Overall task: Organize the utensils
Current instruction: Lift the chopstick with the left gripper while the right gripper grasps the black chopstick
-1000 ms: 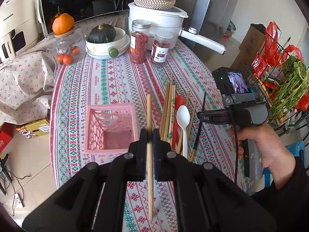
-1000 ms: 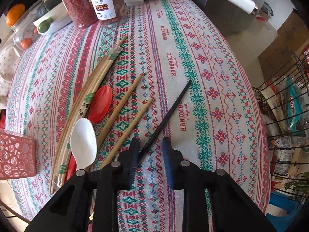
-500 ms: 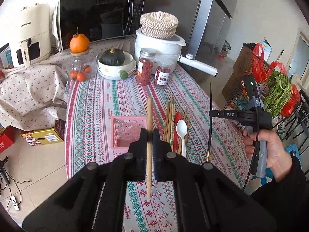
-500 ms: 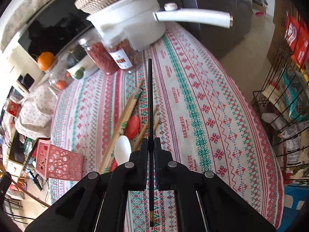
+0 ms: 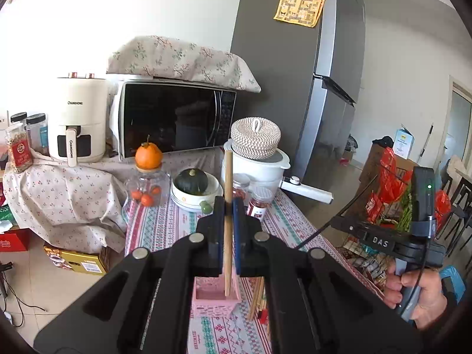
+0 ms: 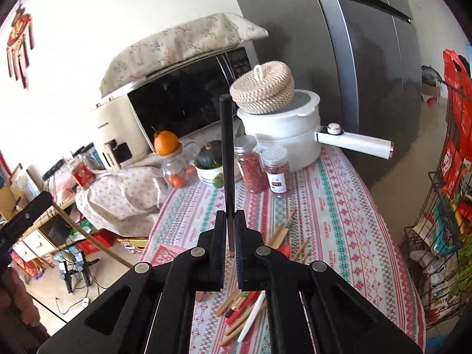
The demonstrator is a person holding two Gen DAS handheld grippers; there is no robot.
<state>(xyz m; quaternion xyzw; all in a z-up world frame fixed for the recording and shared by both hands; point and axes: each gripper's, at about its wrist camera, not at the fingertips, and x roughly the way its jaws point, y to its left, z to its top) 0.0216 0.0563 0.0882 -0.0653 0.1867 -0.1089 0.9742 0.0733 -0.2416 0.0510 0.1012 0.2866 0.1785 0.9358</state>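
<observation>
My left gripper [image 5: 226, 206] is shut on a wooden chopstick [image 5: 227, 183] held upright, its lower end over the pink basket [image 5: 212, 301] on the patterned tablecloth. My right gripper [image 6: 230, 218] is shut on a black chopstick [image 6: 227, 147] held upright, high above the table. The right gripper also shows at the right of the left wrist view [image 5: 336, 221] with the black chopstick [image 5: 348, 206]. Loose wooden chopsticks [image 6: 283, 233], a white spoon [image 6: 253, 312] and a red spoon [image 6: 285, 249] lie on the cloth below. The wooden chopstick shows at the left of the right wrist view [image 6: 94, 244].
At the table's far end stand a white pot [image 6: 283, 129] with a long handle and woven lid, two jars [image 6: 253, 168], a bowl with a squash [image 5: 191, 183] and a jar topped by an orange [image 5: 148, 156]. A microwave [image 5: 174, 121], fridge [image 5: 295, 88] and wire rack [image 6: 442, 206] surround the table.
Both grippers have risen and tilted up, each still holding its chopstick. The left chopstick's lower end now hangs over the pink basket.
</observation>
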